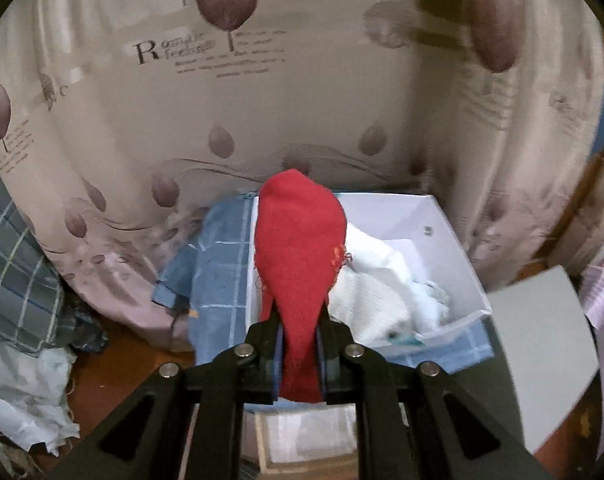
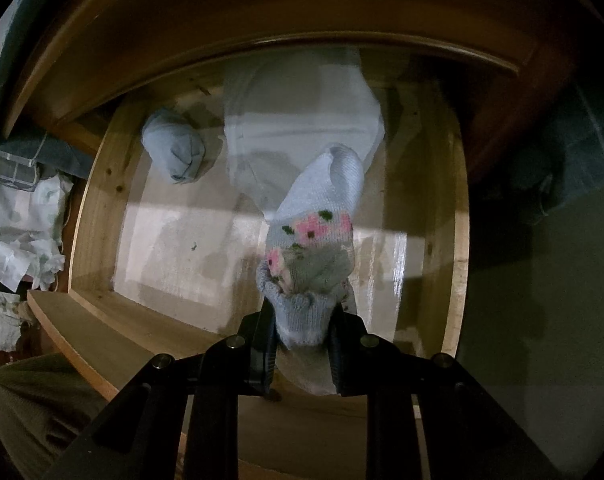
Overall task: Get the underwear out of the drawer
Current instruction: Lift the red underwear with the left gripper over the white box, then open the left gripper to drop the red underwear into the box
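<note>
Curtain lettering (image 1: 230, 60) blurred, red garment's lower end (image 1: 300, 384) hidden between gripper fingers

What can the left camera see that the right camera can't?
Only the left wrist view shows the left gripper, its jaws shut on a red sock, with a white box of white cloth and a leaf-print curtain behind.

Only the right wrist view shows the right gripper, its jaws shut on a pale blue flowered sock, above an open wooden drawer holding a balled blue sock and a folded pale garment.

Both show black jaws pinching a sock. Both may catch the crumpled white stuff at the left edge.
</note>
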### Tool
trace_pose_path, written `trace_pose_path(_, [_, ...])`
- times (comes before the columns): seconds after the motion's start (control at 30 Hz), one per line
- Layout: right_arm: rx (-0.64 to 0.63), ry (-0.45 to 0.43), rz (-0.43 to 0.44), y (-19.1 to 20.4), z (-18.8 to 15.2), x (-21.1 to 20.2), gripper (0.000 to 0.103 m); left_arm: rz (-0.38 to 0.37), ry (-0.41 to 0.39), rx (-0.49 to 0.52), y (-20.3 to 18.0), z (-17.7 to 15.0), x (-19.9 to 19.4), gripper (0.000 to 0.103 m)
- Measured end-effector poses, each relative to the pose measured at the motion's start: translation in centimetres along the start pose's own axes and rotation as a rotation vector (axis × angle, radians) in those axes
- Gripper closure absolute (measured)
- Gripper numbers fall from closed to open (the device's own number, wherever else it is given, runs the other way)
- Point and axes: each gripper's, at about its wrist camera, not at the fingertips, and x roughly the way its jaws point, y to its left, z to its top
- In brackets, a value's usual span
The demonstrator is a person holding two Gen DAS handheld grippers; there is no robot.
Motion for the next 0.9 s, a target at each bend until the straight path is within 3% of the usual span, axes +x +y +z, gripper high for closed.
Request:
trace_pose_path(0.27, [0.000, -0.002, 0.027, -0.1, 0.1, -0.2, 0.082, 0.087, 0.082, -0.065, 1.8, 1.7, 6.9, 0.090])
trace_pose_path(0.47, [0.015, -0.009, 0.039, -0.2, 0.1, -0.3, 0.082, 0.020, 0.098, -0.080, 0.8, 1.9, 9.8, 0.090])
trace_pose_path(0.9, [0.015, -0.011, 0.041, -0.1, 0.4, -0.4, 0.082, 0.060, 0.152, -0.072, 1.2, 1.8, 14.7, 0.090])
